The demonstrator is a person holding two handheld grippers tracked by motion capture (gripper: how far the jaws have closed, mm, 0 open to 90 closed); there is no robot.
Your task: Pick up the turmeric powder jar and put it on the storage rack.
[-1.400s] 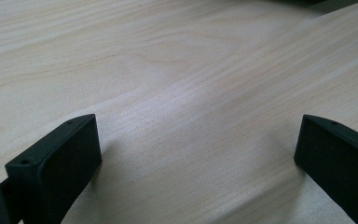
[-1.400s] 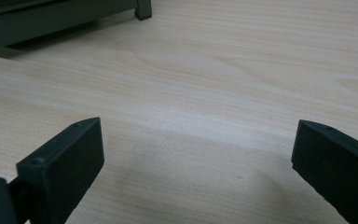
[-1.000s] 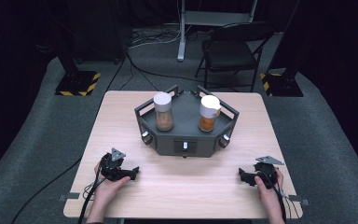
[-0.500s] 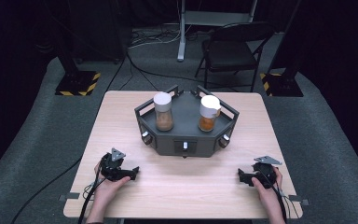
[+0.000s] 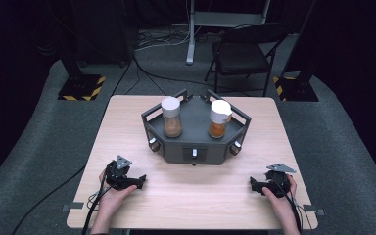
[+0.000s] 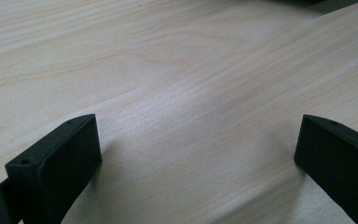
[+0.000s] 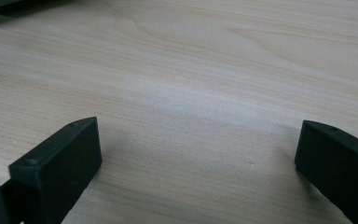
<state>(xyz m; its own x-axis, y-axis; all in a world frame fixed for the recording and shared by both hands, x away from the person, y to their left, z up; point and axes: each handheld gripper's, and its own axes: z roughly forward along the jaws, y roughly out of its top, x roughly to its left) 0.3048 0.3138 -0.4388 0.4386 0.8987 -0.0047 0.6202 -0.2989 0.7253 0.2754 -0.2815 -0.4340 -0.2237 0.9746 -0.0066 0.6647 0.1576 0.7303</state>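
The wooden table [image 5: 191,196] carries everything here, and ahead of both grippers, well apart from them, sits the dark tray [image 5: 196,142] with raised corner posts. On it stand two jars: the one with the flat white lid [image 5: 171,117] lies forward and to the inner side of the left gripper [image 5: 139,182], and the one with the white spouted lid [image 5: 220,119] lies forward and to the inner side of the right gripper [image 5: 252,184]. Both jars stand upright, apart from each other, each part-filled with something orange-brown (what exactly is too small to tell).

Both grippers rest low on the table near the person's edge, jaws spread wide with bare wood between them, as the left gripper view [image 6: 198,154] and right gripper view [image 7: 198,154] show. Neither holds anything.

The step in hand looks like the first reach. To do it well, I would lift each gripper clear of the table before moving forward, so the jaws pass over the tray's front wall rather than knocking it. Keep the jaws wide until they straddle a jar's body below the lid, level and square on, then close gently; a grip on the lid alone could tip the jar.
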